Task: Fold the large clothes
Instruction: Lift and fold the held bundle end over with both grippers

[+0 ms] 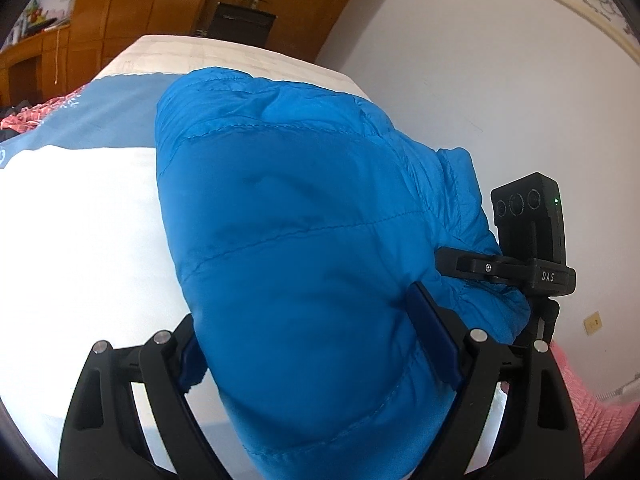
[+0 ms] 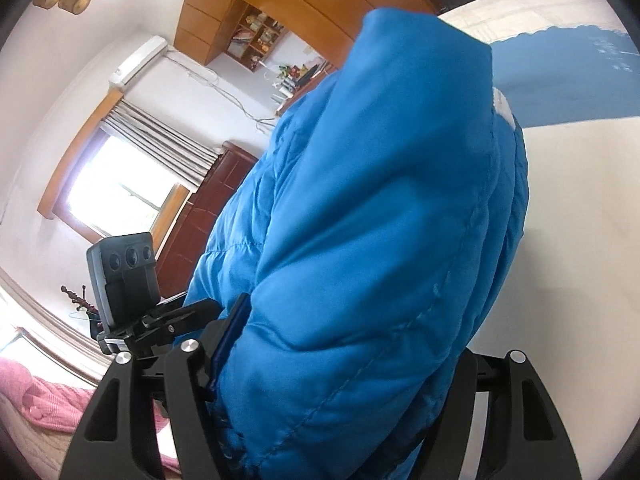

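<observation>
A bright blue quilted puffer jacket [image 1: 288, 208] is bunched up and fills the middle of both views [image 2: 380, 220]. My left gripper [image 1: 308, 344] is shut on a thick fold of it, and the fabric bulges between the dark blue pads [image 1: 430, 328]. My right gripper [image 2: 344, 360] is shut on another thick fold, with the fabric hiding its right finger. The jacket is lifted above the white bed [image 1: 80, 240]. In the left wrist view the right gripper's body with its camera [image 1: 528, 232] sits at the jacket's right side.
The bed has a blue patterned band [image 1: 92, 120] and a bare mattress end [image 1: 240, 56]. A pink blanket [image 1: 592, 412] lies at the edge. Wooden wardrobes [image 1: 160, 0], a window with curtains [image 2: 120, 184] and a white wall [image 1: 480, 80] surround the bed.
</observation>
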The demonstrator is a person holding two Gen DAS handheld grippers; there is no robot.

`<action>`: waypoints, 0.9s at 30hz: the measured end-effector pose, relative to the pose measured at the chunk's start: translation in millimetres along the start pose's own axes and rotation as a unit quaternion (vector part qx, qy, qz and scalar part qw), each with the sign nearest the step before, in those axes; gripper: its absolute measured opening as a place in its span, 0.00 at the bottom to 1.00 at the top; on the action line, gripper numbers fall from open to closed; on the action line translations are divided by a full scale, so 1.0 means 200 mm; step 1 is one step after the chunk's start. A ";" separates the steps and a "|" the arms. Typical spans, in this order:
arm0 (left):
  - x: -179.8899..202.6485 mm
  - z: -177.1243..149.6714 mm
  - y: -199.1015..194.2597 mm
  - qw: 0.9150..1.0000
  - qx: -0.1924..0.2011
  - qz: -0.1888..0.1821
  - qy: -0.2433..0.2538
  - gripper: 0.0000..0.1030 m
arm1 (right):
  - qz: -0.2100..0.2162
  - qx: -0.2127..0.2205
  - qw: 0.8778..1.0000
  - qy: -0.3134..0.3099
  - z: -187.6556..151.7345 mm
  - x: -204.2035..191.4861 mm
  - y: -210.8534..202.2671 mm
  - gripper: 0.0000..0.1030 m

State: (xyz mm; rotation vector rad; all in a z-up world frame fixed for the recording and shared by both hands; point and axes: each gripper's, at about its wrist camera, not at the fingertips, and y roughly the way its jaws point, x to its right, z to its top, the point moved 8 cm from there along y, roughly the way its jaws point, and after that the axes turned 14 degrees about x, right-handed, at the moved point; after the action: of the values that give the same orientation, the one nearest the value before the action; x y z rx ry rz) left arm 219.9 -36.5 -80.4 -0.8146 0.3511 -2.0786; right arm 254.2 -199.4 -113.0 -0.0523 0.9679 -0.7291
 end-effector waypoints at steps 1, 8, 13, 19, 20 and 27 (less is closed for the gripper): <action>-0.03 0.00 0.02 1.000 0.000 0.003 -0.004 0.84 | 0.000 -0.003 1.000 -0.001 0.01 0.00 0.01 0.67; -0.16 -0.10 0.10 0.999 -0.021 0.019 -0.034 0.84 | -0.010 -0.036 0.999 0.013 -0.03 0.06 0.22 0.67; -0.21 -0.20 0.13 0.999 -0.037 0.028 -0.028 0.84 | -0.018 -0.048 0.998 0.032 -0.12 0.12 0.26 0.67; -0.23 -0.26 0.14 0.998 -0.042 0.031 -0.021 0.88 | -0.025 -0.052 0.997 0.044 -0.15 0.14 0.33 0.69; -0.24 -0.25 0.16 0.998 -0.042 0.032 -0.022 0.89 | -0.027 -0.053 0.997 0.045 -0.15 0.15 0.34 0.70; -0.35 -0.10 0.31 0.997 -0.050 0.039 -0.033 0.91 | -0.034 -0.053 0.997 0.051 -0.11 0.10 0.33 0.77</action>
State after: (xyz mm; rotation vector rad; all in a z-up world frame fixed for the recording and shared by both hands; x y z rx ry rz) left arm 275.3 -18.1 -157.8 -0.9117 0.4478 -1.9695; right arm 280.7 -154.0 -162.9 -0.1426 1.1058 -0.7481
